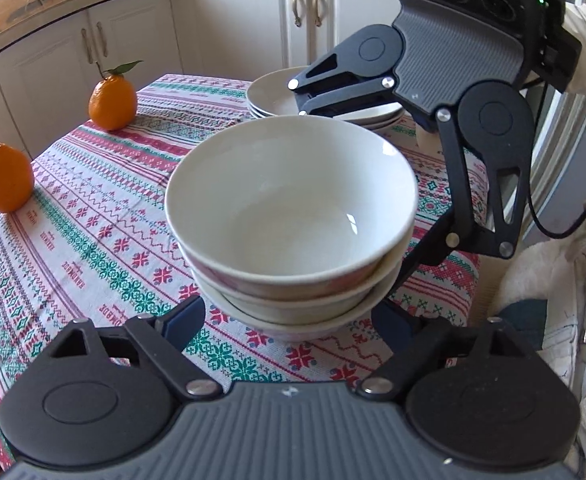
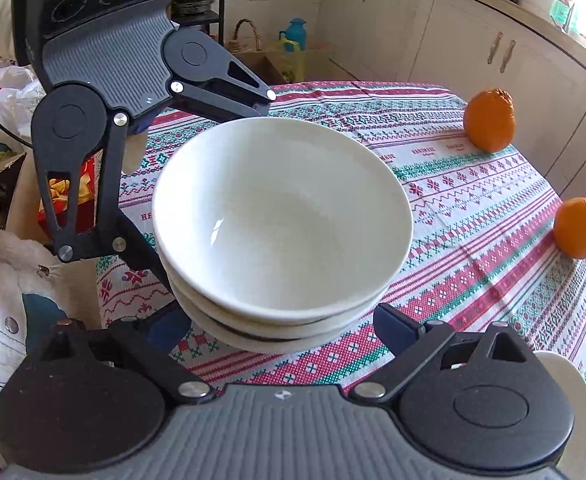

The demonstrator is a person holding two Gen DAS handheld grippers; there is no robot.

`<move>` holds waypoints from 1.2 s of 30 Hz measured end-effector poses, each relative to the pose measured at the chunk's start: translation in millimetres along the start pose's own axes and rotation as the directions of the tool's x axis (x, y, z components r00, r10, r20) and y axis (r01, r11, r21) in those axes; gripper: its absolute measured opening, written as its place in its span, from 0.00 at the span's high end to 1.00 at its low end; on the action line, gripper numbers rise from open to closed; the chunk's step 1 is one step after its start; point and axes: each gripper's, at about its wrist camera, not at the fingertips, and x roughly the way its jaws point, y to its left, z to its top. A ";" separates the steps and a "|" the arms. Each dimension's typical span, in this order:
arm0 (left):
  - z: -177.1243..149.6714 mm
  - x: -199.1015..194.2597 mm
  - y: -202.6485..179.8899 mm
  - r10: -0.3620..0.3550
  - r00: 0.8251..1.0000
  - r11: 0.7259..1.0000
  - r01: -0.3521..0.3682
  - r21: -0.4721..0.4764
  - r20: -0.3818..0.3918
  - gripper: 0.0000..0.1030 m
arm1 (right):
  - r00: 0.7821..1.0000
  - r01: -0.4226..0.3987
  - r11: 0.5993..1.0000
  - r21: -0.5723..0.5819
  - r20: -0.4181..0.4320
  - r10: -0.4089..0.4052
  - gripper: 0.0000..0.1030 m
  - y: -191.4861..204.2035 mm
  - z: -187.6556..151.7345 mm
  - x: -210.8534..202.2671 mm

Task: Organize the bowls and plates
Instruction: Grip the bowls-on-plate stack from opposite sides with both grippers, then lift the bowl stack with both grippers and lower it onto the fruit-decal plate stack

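Stacked bowls (image 1: 291, 216) between both grippers' spread fingers (image 1: 183, 320)

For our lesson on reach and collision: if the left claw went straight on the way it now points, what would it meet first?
Most likely the stack of bowls, which sits directly between the left claw's open fingers; exact depth is unclear.

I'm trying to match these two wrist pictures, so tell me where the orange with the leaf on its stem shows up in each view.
Left wrist view: the leafy orange stands upper left on the tablecloth, beyond the stack of bowls.
Right wrist view: the leafy orange sits at the right edge, mid-height; only a bit of leaf shows.
Shared landmark: the stack of bowls, central in both views.
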 end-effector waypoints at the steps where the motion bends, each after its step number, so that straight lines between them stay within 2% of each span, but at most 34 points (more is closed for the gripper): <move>1: 0.5 0.6 1.2 -0.003 1.000 1.000 0.003 0.001 -0.001 0.14 | 1.000 -0.004 1.000 -0.003 0.000 0.004 0.05 -0.3 1.0 -0.2; 10: 5.3 3.6 5.1 -0.044 0.999 0.998 0.044 0.036 -0.014 0.17 | 0.999 -0.044 0.999 -0.011 -0.009 0.044 0.11 -3.0 3.3 0.8; 23: 8.7 9.8 10.8 -0.092 0.995 0.992 0.094 0.089 -0.032 0.18 | 0.997 -0.070 0.997 -0.023 -0.022 0.069 0.12 -7.8 4.9 3.8; 36: 11.4 9.5 8.3 -0.083 0.996 0.994 0.086 0.072 -0.039 0.18 | 0.997 -0.075 0.997 -0.014 -0.031 0.075 0.13 -7.5 6.7 2.3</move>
